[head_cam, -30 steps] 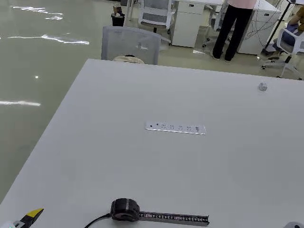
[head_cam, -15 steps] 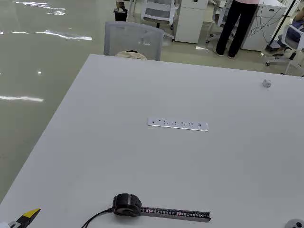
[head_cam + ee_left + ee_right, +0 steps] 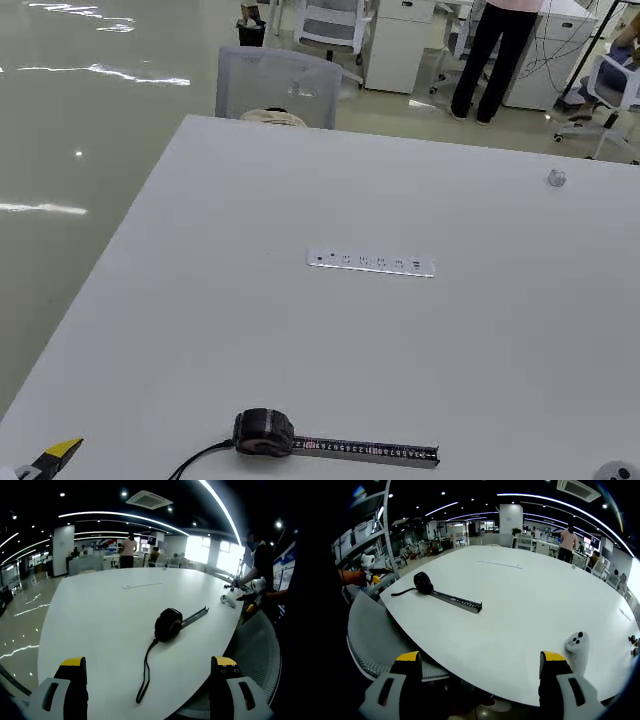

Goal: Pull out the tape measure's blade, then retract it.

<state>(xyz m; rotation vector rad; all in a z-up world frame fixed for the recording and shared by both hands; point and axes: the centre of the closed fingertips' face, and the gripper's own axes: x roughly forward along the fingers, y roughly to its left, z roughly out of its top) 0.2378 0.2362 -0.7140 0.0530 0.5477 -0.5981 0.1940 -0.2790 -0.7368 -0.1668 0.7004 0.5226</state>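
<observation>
Left gripper point(image 3: 149, 662) and right gripper point(image 3: 480, 656) both gape, holding nothing; the tape measure point(image 3: 168, 624), blade point(image 3: 195, 616) partly out, lies ahead of the left fingers point(image 3: 75, 682).

The black tape measure point(image 3: 263, 432) lies near the table's near edge, its blade point(image 3: 365, 451) pulled out flat rightward and its wrist cord point(image 3: 196, 461) trailing left.

place: open-plan office | cues: mesh office chair point(image 3: 275, 88), drawer cabinet point(image 3: 392, 50), ceiling strip lights point(image 3: 218, 504), glossy floor point(image 3: 80, 110)
</observation>
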